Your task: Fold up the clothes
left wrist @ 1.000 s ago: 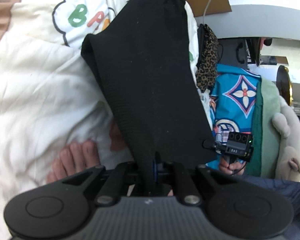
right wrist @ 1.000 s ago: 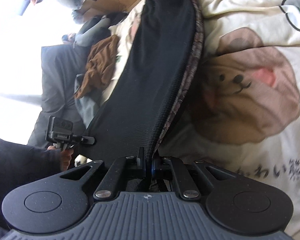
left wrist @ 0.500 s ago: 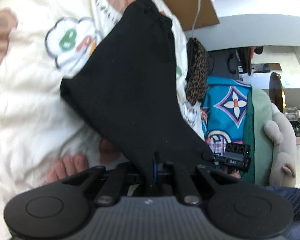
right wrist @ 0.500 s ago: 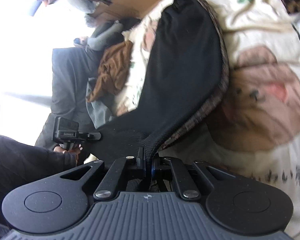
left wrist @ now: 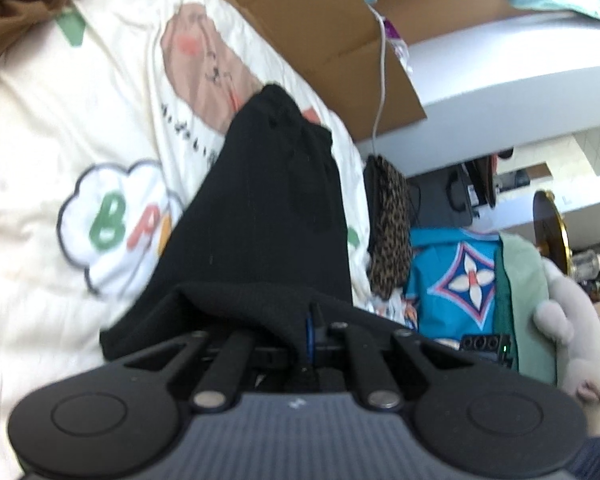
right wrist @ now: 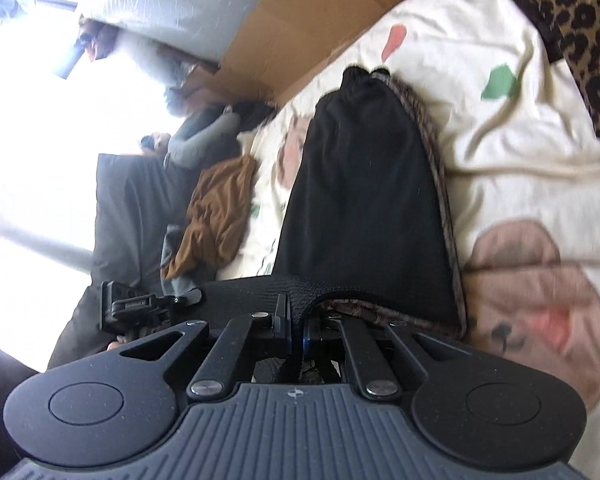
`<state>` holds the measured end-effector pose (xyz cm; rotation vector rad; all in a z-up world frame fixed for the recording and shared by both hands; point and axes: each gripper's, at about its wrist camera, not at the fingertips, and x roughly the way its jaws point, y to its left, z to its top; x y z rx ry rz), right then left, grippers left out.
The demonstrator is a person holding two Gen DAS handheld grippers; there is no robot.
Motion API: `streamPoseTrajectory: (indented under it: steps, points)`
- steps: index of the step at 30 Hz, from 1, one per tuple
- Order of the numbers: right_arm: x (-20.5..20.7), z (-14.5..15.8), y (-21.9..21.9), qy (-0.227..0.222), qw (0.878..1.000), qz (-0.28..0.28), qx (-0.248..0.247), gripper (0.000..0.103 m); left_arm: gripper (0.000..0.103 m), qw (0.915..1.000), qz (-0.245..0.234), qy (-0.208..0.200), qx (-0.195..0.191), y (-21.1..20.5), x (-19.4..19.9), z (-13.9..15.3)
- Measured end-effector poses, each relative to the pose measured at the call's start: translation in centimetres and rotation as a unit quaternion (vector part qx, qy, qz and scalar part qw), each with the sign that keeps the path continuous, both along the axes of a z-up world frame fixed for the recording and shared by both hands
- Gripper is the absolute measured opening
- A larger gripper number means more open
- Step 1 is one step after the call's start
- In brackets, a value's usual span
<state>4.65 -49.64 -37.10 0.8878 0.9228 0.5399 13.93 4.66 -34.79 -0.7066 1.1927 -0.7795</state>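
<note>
A black garment (left wrist: 268, 208) lies stretched over a cream bedspread (left wrist: 52, 128) printed with bears and letters. My left gripper (left wrist: 310, 320) is shut on its near edge, and the cloth bunches over the fingers. In the right wrist view the same black garment (right wrist: 360, 200) shows a brown patterned lining (right wrist: 440, 184) along its right side. My right gripper (right wrist: 298, 320) is shut on the near corner of it. The garment's far end rests on the bedspread (right wrist: 500, 120). The other gripper (right wrist: 132, 308) shows at the left, holding the same edge.
A brown garment (right wrist: 216, 216) lies heaped on the bed's far side. A leopard-print cloth (left wrist: 388, 232) and a blue patterned cloth (left wrist: 456, 280) lie to the right, beside a plush toy (left wrist: 568, 320). Flattened cardboard (left wrist: 324, 28) stands behind the bed.
Both grippers have lifted and carried the garment's near edge toward its far end. The black cloth looks shorter and now bunches over the fingers. The bare foot by the left gripper has gone out of view.
</note>
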Motion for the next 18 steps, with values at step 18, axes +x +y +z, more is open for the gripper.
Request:
streamPoseTrajectory:
  steps: [18]
  points:
    - [8.7, 0.0, -0.6, -0.028, 0.998, -0.026, -0.058, 0.003, 0.006, 0.9978, 0.02, -0.059, 0.023, -3.3, 6.9, 0.8]
